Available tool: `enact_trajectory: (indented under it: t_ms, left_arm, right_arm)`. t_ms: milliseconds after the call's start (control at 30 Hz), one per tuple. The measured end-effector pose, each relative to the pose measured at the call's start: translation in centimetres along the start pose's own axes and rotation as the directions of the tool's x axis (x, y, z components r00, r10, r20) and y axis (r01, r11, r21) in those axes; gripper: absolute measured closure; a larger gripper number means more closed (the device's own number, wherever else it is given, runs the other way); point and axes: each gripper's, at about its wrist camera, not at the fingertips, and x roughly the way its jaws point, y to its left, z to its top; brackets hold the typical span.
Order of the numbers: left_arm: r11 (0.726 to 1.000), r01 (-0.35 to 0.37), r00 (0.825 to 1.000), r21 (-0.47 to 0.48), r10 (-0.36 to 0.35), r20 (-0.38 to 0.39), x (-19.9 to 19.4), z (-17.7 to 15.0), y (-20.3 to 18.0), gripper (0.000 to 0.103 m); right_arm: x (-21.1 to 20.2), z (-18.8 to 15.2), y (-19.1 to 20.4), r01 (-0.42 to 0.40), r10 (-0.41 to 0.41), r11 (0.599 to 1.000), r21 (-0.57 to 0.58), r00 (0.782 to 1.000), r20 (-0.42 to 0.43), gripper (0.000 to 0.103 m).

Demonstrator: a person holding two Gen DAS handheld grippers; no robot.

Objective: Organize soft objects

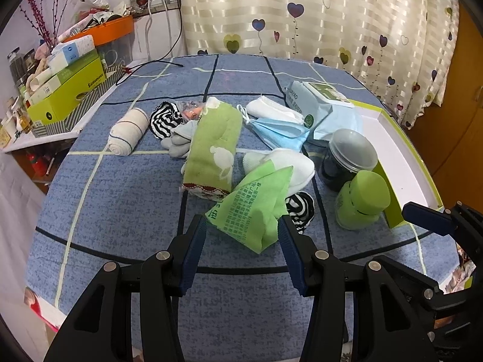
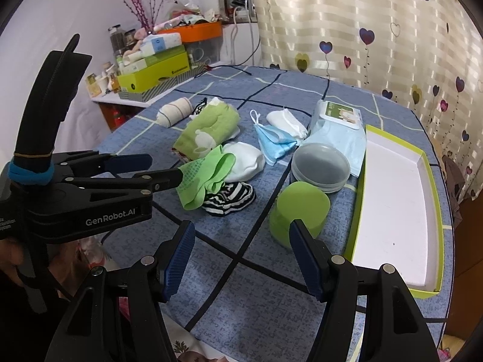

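Left wrist view: left gripper [image 1: 241,226] open, straddling the green tissue pack [image 1: 256,211] on the blue bedsheet [image 1: 120,196]. Light, squashy, slick film; grip mid-body. Right gripper [image 2: 241,241] open, idle.

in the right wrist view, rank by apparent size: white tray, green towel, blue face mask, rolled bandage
1. white tray, though it sits nearest the camera
2. green towel
3. blue face mask
4. rolled bandage, though it is farthest away
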Motion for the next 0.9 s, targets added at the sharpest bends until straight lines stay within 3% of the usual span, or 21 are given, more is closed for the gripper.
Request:
enact_trajectory:
  t_ms: [900]
  left_arm:
    - [0.999, 0.025, 1.000, -0.045, -0.025, -0.018, 1.1, 0.0, 1.4, 0.052]
  right_arm:
    - [0.6, 0.8, -0.2, -0.004, 0.004, 1.000, -0.001, 1.000, -0.002, 0.037]
